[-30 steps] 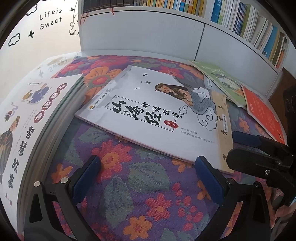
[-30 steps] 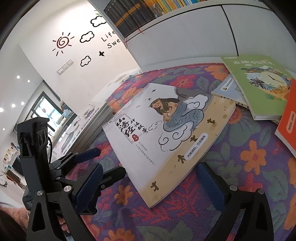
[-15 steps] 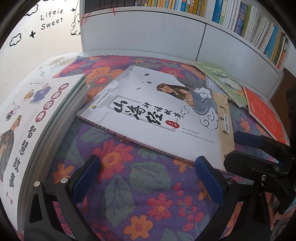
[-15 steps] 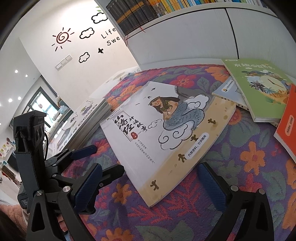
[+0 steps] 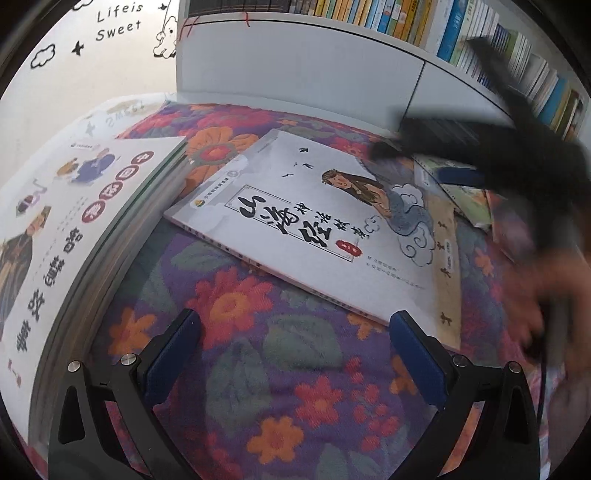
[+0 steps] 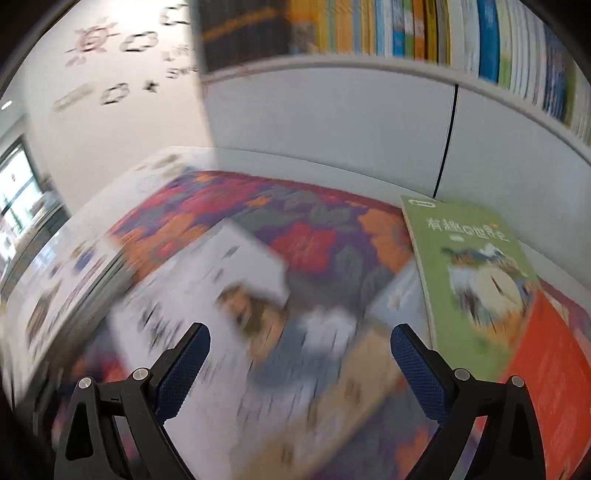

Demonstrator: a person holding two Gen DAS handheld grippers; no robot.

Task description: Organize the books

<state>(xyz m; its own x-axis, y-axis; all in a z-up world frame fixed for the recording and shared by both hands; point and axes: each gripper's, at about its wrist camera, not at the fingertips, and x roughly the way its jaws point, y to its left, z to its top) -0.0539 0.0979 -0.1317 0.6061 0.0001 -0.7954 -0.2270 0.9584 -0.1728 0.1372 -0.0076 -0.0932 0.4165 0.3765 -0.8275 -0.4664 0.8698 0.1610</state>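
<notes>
A white picture book point(image 5: 317, 229) with a seated figure on its cover lies flat on the flowered cloth point(image 5: 258, 369). My left gripper point(image 5: 295, 343) is open, just short of the book's near edge, with nothing between its fingers. In the right wrist view my right gripper point(image 6: 301, 354) is open above the same white book point(image 6: 221, 332), which is blurred. To its right lie a green book point(image 6: 469, 273) and an orange book point(image 6: 550, 362). In the left wrist view the right gripper point(image 5: 458, 173) shows as a dark blur over the books at the right.
A stack of books point(image 5: 74, 236) lies at the left of the cloth. A white cabinet point(image 5: 295, 74) with a shelf of upright books point(image 5: 443, 26) runs along the back. A blurred hand point(image 5: 546, 288) is at the right edge.
The right gripper has swung quickly up and over the white book towards the green and orange books; its view is now blurred. The left gripper has barely moved.
</notes>
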